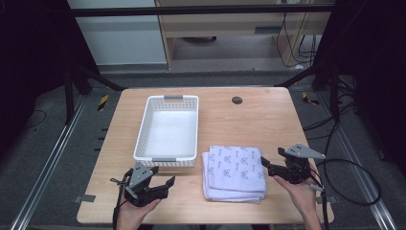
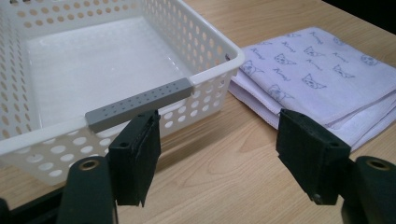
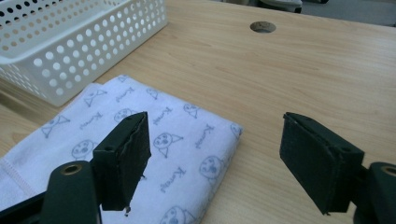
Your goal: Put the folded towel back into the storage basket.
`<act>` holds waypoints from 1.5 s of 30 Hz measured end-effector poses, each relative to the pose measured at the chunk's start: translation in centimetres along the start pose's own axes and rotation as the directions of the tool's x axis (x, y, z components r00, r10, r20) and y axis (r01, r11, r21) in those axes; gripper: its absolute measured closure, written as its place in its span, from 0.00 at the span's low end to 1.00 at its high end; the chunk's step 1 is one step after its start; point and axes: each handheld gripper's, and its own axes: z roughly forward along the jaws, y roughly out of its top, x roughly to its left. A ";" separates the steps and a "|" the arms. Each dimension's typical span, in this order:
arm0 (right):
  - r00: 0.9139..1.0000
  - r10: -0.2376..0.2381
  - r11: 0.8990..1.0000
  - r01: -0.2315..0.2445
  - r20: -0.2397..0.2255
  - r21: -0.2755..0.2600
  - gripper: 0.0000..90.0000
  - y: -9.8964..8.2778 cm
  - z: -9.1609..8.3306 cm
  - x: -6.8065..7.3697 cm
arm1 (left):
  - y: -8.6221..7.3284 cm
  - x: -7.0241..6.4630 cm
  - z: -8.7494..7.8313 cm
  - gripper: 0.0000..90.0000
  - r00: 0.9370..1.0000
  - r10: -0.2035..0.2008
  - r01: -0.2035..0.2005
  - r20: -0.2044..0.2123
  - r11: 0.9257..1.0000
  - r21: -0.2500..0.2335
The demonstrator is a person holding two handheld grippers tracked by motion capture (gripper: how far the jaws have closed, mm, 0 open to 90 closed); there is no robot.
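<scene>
A wooden table is seen from the high view, with a white perforated basket set lengthwise left of its centre; grey grip strips are fitted on both short rims, and nothing is held inside it. A folded lilac cloth printed with small cat faces is laid at about 4 o'clock from the basket, just beside its near right corner. A round dark grommet is set in the table at about 12 o'clock from the cloth, well apart from it.

The left claw is held above the near table edge at about 6 o'clock from the basket; its jaws are spread wide with nothing between them. In the left gripper view the basket's near rim is seen just beyond the left jaw and the cloth at 2 o'clock.

The right claw is held at 3 o'clock from the cloth, near its right edge, with jaws parted and empty. In the right gripper view the cloth's corner is seen beneath the left jaw, the basket at 10 o'clock and the grommet at 12 o'clock.
</scene>
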 end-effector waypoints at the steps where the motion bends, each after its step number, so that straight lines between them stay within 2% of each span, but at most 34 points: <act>1: 1.000 0.000 1.000 0.000 0.000 0.000 0.27 0.0 0.0 0.0 | 0.2 -0.1 0.1 0.33 1.000 0.001 -0.001 0.002 1.000 -0.001; 9: 1.000 0.000 1.000 0.000 -0.006 -0.019 0.27 1.6 0.3 0.1 | 1.1 -1.2 1.0 0.34 1.000 0.008 -0.008 0.024 1.000 -0.001; 19: 1.000 0.017 1.000 -0.017 -0.005 -0.026 0.27 2.4 1.1 -0.2 | 2.1 -2.6 2.4 0.35 0.999 0.013 -0.014 0.048 1.000 0.002; 27: 1.000 0.029 0.999 -0.029 -0.006 -0.019 0.27 2.3 1.9 -0.5 | 2.3 -3.4 3.4 0.35 0.998 0.018 -0.019 0.063 1.000 0.012; 32: 1.000 0.020 1.000 -0.020 -0.001 -0.004 0.28 2.1 2.3 -0.6 | 2.2 -3.9 4.1 0.35 0.997 0.029 -0.031 0.065 0.999 0.025; 45: 1.000 0.026 0.999 -0.026 0.003 0.036 0.31 1.2 3.4 -1.1 | 1.5 -5.4 6.6 0.36 0.995 0.040 -0.048 0.093 0.996 0.080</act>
